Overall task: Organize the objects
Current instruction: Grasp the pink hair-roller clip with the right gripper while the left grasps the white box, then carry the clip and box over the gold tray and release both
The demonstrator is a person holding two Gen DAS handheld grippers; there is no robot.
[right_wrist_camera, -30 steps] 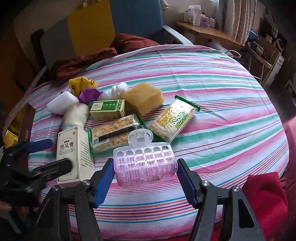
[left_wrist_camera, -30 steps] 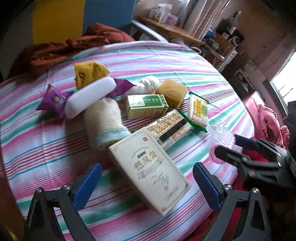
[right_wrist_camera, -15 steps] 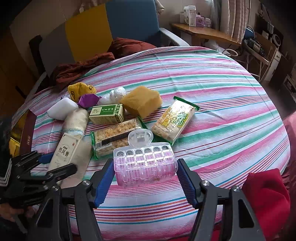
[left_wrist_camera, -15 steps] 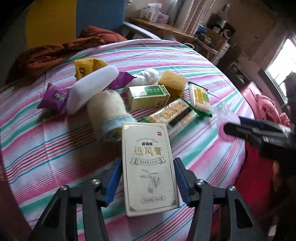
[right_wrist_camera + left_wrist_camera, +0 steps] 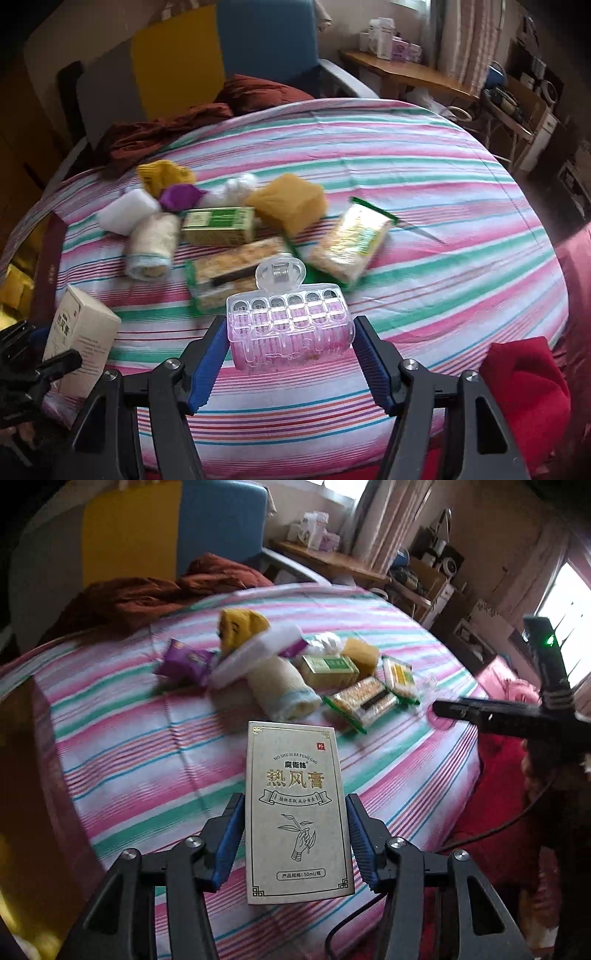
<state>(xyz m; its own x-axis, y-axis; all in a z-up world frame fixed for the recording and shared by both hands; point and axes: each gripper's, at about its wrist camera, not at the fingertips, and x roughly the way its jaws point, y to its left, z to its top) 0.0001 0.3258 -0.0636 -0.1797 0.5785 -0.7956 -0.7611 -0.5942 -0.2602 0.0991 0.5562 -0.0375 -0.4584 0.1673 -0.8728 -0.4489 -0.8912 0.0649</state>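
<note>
A cream box with gold Chinese lettering (image 5: 299, 812) stands upright between the blue pads of my left gripper (image 5: 293, 805), which is shut on it above the striped tablecloth (image 5: 147, 760). The right wrist view shows the same box (image 5: 83, 332) at the lower left, held by the left gripper (image 5: 33, 369). My right gripper (image 5: 290, 343) is shut on a clear pink hair clip (image 5: 288, 317) just over the table's near part. In the left wrist view the right gripper (image 5: 480, 712) reaches in from the right.
Mid-table lies a cluster: a rolled towel (image 5: 284, 690), a green box (image 5: 328, 666), two snack packs (image 5: 364, 703), a yellow sponge (image 5: 288, 203), a purple packet (image 5: 184, 661). A dark red cloth (image 5: 147, 598) lies at the far edge, a red cloth (image 5: 524, 384) near right.
My left gripper has shut on the cream box, stood it upright and carried it off the table toward the near left. The right gripper holds the clip still.
</note>
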